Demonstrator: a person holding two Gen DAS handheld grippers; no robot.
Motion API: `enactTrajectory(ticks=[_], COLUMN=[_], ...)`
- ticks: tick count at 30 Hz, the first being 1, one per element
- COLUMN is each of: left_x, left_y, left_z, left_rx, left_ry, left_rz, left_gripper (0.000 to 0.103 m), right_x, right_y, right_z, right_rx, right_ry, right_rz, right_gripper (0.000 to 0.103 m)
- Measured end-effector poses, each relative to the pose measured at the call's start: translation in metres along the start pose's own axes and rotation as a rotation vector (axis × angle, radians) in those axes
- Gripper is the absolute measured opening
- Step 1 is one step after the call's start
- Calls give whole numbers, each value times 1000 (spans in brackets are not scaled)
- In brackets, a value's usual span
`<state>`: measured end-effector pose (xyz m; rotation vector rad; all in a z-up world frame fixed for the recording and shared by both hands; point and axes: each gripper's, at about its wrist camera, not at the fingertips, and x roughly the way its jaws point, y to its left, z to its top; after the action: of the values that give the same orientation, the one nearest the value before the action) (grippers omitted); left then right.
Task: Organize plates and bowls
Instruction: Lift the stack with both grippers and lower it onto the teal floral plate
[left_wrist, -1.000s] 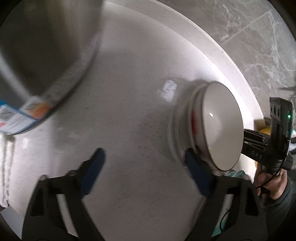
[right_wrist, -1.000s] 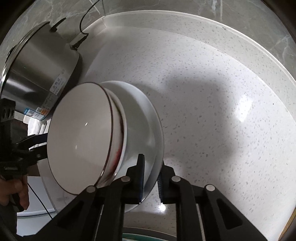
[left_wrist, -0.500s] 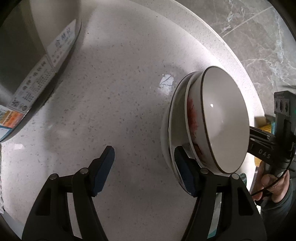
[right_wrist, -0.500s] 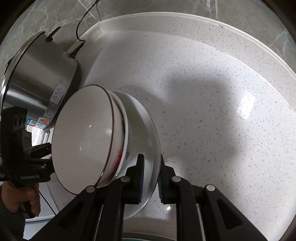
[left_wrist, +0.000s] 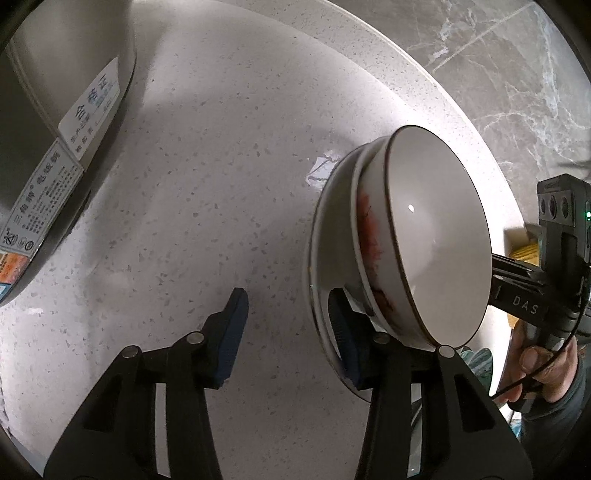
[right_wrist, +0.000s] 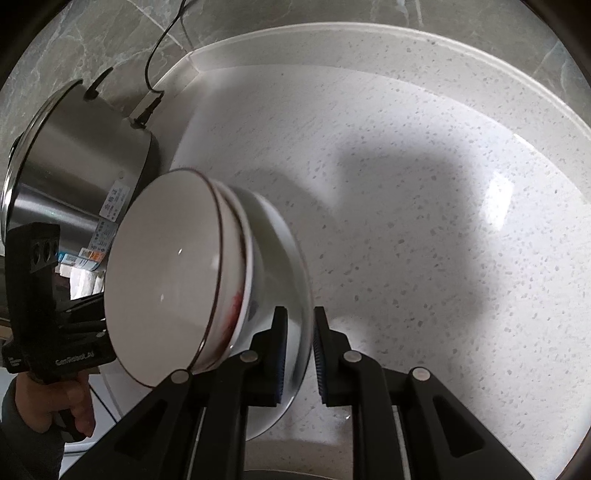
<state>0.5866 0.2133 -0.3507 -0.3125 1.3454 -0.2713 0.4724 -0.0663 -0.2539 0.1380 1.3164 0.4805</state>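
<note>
A stack of white bowls sits on a white plate on the speckled counter. The top bowl (left_wrist: 436, 236) (right_wrist: 166, 266) has a thin dark rim; the bowl under it has a red pattern (left_wrist: 371, 236). The plate's rim (left_wrist: 317, 236) (right_wrist: 299, 280) sticks out below. My left gripper (left_wrist: 288, 332) is open, its right pad inside the plate's rim, its left pad outside over the counter. My right gripper (right_wrist: 298, 354) has its jaws slightly apart around the plate's near rim, pads not pressing it.
A large steel pot (left_wrist: 44, 110) (right_wrist: 74, 162) with labels stands close on the left, a cable (right_wrist: 155, 55) plugged at its back. Grey marble wall (left_wrist: 517, 74) runs behind the counter. A teal-patterned dish (left_wrist: 476, 362) lies near the counter's front edge.
My left gripper has moved in on the stack and narrowed, its right pad now inside the plate's rim. My right gripper has opened slightly off the plate's rim.
</note>
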Motion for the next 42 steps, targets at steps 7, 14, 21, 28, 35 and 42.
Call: enactTrajectory(ticks=[7, 14, 21, 28, 35, 42], left_x=[1, -1, -3, -4, -16, -36], left_y=[-26, -21, -23, -31, -34, -41], left_z=[3, 3, 3, 2, 0, 0], left_rx=[86, 70, 71, 85, 92, 102], left_ry=[-25, -35, -39, -51, -69, -89], left_rz=[44, 24, 32, 36, 35, 25], left_gripper=[13, 12, 12, 12, 12, 12], right_x=[1, 2, 1, -5, -14, -34], right_y=[6, 6, 6, 7, 6, 7], right_z=[-1, 0, -1, -3, -2, -4], right_rx=[6, 5, 17, 16, 17, 9], right_ry=[0, -3, -11, -30, -49, -81], right_rz=[-33, -38, -44, -56, -51, -50], right_gripper=[12, 12, 12, 12, 12, 12])
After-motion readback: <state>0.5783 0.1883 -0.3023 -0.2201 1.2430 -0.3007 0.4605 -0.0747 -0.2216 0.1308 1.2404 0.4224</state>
